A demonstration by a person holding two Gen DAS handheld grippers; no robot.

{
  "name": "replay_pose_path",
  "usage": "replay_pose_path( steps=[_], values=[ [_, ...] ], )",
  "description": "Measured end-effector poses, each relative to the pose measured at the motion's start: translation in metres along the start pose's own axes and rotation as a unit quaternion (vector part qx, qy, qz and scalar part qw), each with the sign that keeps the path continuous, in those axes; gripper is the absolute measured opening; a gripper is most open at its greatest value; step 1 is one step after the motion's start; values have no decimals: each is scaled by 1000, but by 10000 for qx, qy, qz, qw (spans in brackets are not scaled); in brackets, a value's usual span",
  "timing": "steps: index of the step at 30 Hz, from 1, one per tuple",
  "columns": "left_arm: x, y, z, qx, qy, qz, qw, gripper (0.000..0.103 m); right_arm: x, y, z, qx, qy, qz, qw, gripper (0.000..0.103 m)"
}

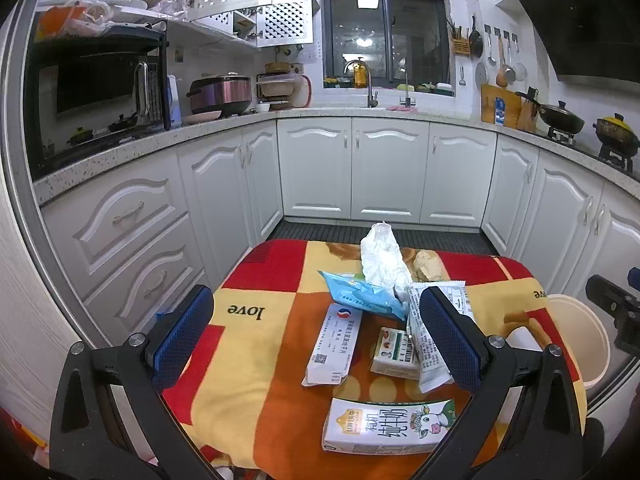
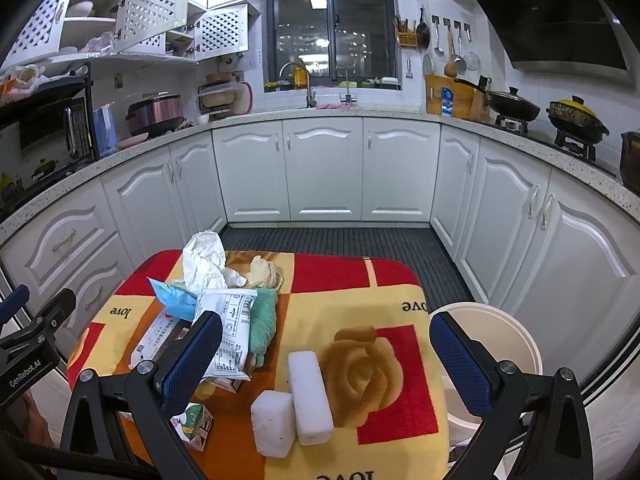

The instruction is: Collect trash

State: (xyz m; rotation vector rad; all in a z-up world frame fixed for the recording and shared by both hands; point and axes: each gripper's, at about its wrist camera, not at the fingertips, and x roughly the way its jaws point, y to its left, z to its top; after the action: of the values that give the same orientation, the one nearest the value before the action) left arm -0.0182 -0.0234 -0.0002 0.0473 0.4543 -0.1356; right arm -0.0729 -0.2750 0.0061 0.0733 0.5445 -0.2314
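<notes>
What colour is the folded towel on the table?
The folded towel is light green; the right wrist view shows it best.

From my station, both wrist cameras look forward and slightly down over the small table [image 1: 256, 344], facing the window [image 1: 386, 36] wall. The left wrist view sits over the table's left half, close above the milk carton [image 1: 388, 426]. The right wrist view sits further right, above the foam blocks [image 2: 294, 408]. Both share the crumpled tissue [image 1: 382, 260] and bucket [image 2: 516, 340].
</notes>
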Motion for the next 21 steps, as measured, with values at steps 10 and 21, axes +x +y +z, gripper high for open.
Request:
replay_pose_path(
  steps=[10, 21],
  values=[
    [9, 2, -1, -28, 121, 61, 9999, 102, 5, 0, -1, -21, 98, 3, 10000, 103],
    [16, 3, -3, -5, 186, 93, 9998, 102, 10, 1, -2, -33, 206, -25, 9998, 103]
  ],
)
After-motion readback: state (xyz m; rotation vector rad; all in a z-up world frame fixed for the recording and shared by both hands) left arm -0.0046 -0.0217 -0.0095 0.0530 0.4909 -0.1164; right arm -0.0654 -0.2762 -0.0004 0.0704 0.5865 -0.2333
